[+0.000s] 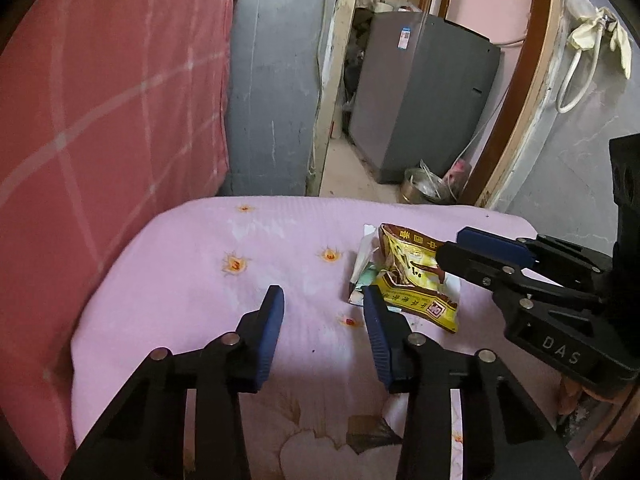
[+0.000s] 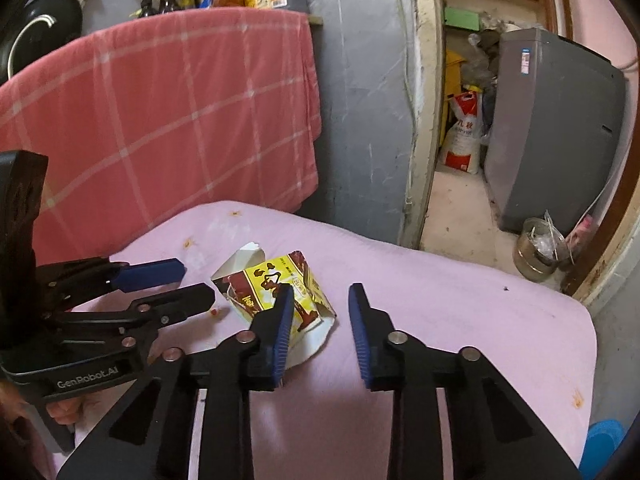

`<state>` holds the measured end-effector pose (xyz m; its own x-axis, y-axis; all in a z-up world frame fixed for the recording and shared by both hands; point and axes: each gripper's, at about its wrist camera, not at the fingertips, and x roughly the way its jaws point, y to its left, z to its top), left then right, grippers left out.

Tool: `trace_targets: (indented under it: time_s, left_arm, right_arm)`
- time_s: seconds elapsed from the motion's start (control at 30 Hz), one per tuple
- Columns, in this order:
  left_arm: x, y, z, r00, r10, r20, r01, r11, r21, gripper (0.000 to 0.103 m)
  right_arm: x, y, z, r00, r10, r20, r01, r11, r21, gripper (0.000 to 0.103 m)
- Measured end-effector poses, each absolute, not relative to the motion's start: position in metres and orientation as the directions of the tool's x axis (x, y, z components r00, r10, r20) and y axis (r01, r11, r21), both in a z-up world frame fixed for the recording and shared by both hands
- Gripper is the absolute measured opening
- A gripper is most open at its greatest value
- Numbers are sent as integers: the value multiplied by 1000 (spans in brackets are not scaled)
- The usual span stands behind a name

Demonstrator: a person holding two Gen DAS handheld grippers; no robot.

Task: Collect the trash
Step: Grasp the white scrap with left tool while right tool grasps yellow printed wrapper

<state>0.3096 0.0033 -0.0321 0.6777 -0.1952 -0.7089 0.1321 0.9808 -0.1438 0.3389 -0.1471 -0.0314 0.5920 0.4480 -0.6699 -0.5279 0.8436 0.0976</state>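
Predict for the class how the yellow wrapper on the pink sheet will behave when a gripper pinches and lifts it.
The wrapper looks crumpled and torn open, so it is probably empty, light and floppy, sagging when lifted. Its printed surface seems glossy, so it may slip between pads. The white paper under it may lift along or slide off.

Yellow-brown wrapper, pink sheet with perhaps orange flowers, red checked cloth

Glossy foil wrapper, matt cloth cover.
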Motion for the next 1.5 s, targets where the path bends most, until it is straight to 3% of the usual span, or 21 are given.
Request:
trace_targets:
  time_s: [0.17, 0.23, 0.37, 0.6, 0.73, 1.03, 1.5]
  left_arm:
    - [317, 2, -30, 676, -218, -704, 155, 976, -154, 33]
    - [324, 2, -30, 667, -221, -711, 161, 975, -152, 24]
    - [332, 0, -33, 651, -239, -720, 176, 971, -163, 18]
    - [341, -2, -34, 644, -267, -717, 204, 963, -176, 13]
    - [347, -2, -36, 637, -271, -721, 213, 962, -174, 5]
    - [332, -9, -31, 681, -248, -689, 223, 966, -128, 1]
    - [291, -22, -13, 790, -201, -580, 196, 978, -73, 1]
  right_arm:
    - [345, -142, -36, 569, 446, -691, -532, 840, 103, 13]
    - [346, -140, -37, 566, 441, -697, -535, 839, 97, 11]
    - [346, -139, -37, 569, 436, -697, -533, 841, 91, 6]
    - [343, -140, -37, 589, 385, -711, -502, 863, 52, 5]
    - [342, -148, -37, 597, 367, -713, -475, 878, 55, 5]
    - [334, -152, -35, 622, 349, -701, -457, 889, 37, 4]
    - [299, -205, -12, 761, 304, -573, -307, 947, 95, 4]
